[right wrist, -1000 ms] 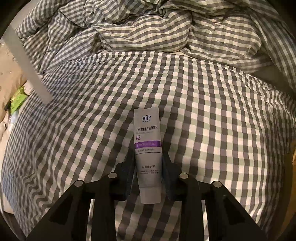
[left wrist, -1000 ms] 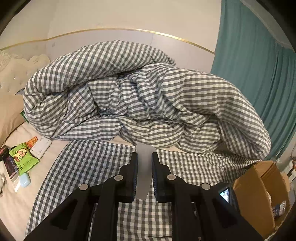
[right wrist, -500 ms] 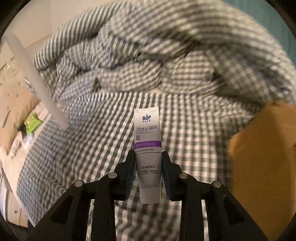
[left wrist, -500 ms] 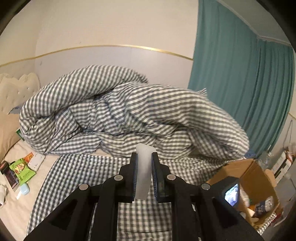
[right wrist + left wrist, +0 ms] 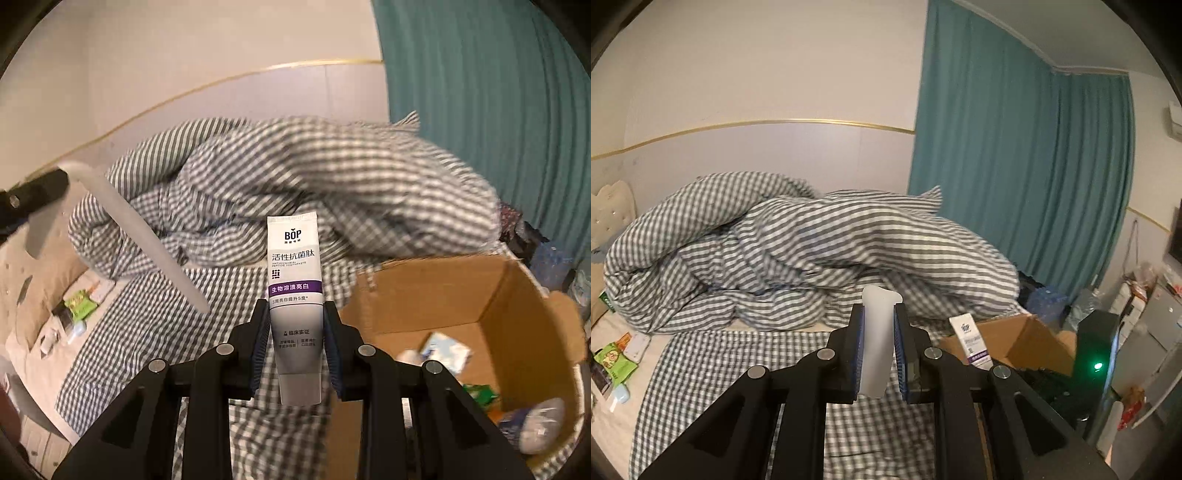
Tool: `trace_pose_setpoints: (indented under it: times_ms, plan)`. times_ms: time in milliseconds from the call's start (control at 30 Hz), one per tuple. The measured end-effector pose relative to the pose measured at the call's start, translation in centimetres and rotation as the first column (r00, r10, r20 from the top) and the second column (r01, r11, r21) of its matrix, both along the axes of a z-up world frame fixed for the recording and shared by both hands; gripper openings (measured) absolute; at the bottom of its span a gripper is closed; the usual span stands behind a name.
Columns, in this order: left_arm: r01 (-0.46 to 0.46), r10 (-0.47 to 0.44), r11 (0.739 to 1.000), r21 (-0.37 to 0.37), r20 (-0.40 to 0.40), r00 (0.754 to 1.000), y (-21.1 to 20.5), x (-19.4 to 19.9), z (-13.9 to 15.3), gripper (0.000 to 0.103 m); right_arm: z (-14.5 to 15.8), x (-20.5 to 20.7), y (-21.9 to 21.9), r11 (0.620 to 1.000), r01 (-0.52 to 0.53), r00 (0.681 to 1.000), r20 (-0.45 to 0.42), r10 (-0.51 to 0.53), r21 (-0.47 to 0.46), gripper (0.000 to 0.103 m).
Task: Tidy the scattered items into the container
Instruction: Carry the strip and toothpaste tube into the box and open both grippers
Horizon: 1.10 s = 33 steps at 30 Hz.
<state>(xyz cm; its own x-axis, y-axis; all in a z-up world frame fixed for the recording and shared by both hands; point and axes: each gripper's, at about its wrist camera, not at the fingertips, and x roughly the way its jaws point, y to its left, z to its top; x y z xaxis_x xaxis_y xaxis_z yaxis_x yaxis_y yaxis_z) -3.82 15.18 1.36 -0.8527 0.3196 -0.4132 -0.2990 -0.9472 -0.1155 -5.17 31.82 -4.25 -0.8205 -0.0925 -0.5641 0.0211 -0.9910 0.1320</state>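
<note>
We hold both grippers up over the bed's checked sheet (image 5: 746,354), the right gripper (image 5: 295,339) pinching a toothpaste tube (image 5: 294,280) and the left gripper (image 5: 879,350) pinching a pale flat strip (image 5: 876,332), likely to carry them to the cardboard box (image 5: 443,295) at the bed's right edge.

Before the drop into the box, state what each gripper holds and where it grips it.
The right gripper clamps the BOP toothpaste tube low on its body, near the cap end. The left gripper clamps a long translucent white strip partway along its length.

Bedroom (rumpled duvet (image 5: 798,254), curtain (image 5: 1015,166))
</note>
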Motion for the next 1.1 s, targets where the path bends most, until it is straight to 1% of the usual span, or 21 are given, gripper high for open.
trace_pose_setpoints:
  times_ms: [200, 333, 467, 633, 800, 900, 933, 967, 1000, 1033, 1100]
  plan:
    - [0.073, -0.073, 0.997, -0.001, -0.014, 0.997, 4.1, 1.7, 1.1, 0.014, 1.9, 3.8, 5.0, 0.997, 0.072, 0.996, -0.044, -0.073, -0.015, 0.028]
    - [0.142, -0.142, 0.99, -0.014, -0.013, 0.99, 7.8, 2.4, 1.1, 0.014, 2.1, 5.9, 8.4, 0.991, 0.13, 0.99, -0.05, -0.132, -0.028, 0.028]
    - [0.197, -0.197, 0.98, -0.023, 0.0, 0.98, 11.0, 2.5, 0.9, 0.014, 1.7, 7.4, 11.7, 0.982, 0.187, 0.981, -0.042, -0.188, -0.039, 0.028]
    - [0.245, -0.245, 0.968, -0.046, 0.013, 0.969, 15.1, 1.9, 0.1, 0.014, 1.1, 8.6, 14.9, 0.972, 0.231, 0.972, -0.024, -0.232, -0.05, 0.028]
    - [0.274, -0.272, 0.959, -0.069, 0.034, 0.962, 18.3, 1.5, -0.9, 0.014, -0.2, 8.8, 17.2, 0.969, 0.238, 0.971, 0.007, -0.238, -0.069, 0.028]
    - [0.286, -0.282, 0.955, -0.084, 0.049, 0.958, 19.8, 1.2, -1.5, 0.014, -1.2, 8.3, 18.0, 0.969, 0.24, 0.97, 0.037, -0.239, -0.06, 0.029]
    - [0.289, -0.285, 0.953, -0.09, 0.055, 0.957, 20.4, 1.2, -1.8, 0.014, -1.4, 8.3, 18.3, 0.967, 0.247, 0.969, 0.038, -0.245, -0.059, 0.04]
    - [0.292, -0.287, 0.952, -0.094, 0.06, 0.956, 20.8, 1.1, -2.1, 0.014, -1.5, 8.5, 18.6, 0.966, 0.25, 0.968, 0.035, -0.248, -0.065, 0.054]
    - [0.294, -0.289, 0.951, -0.097, 0.064, 0.955, 21.1, 1.0, -2.3, 0.014, -1.6, 8.7, 19.0, 0.964, 0.256, 0.967, 0.028, -0.254, -0.075, 0.06]
    - [0.297, -0.291, 0.95, -0.1, 0.068, 0.954, 21.4, 1.0, -2.4, 0.014, -1.6, 9.0, 19.2, 0.961, 0.263, 0.965, 0.023, -0.262, -0.079, 0.07]
    - [0.302, -0.295, 0.947, -0.107, 0.077, 0.953, 22.2, 0.9, -2.9, 0.014, -1.4, 9.4, 19.8, 0.958, 0.271, 0.962, 0.005, -0.272, -0.091, 0.07]
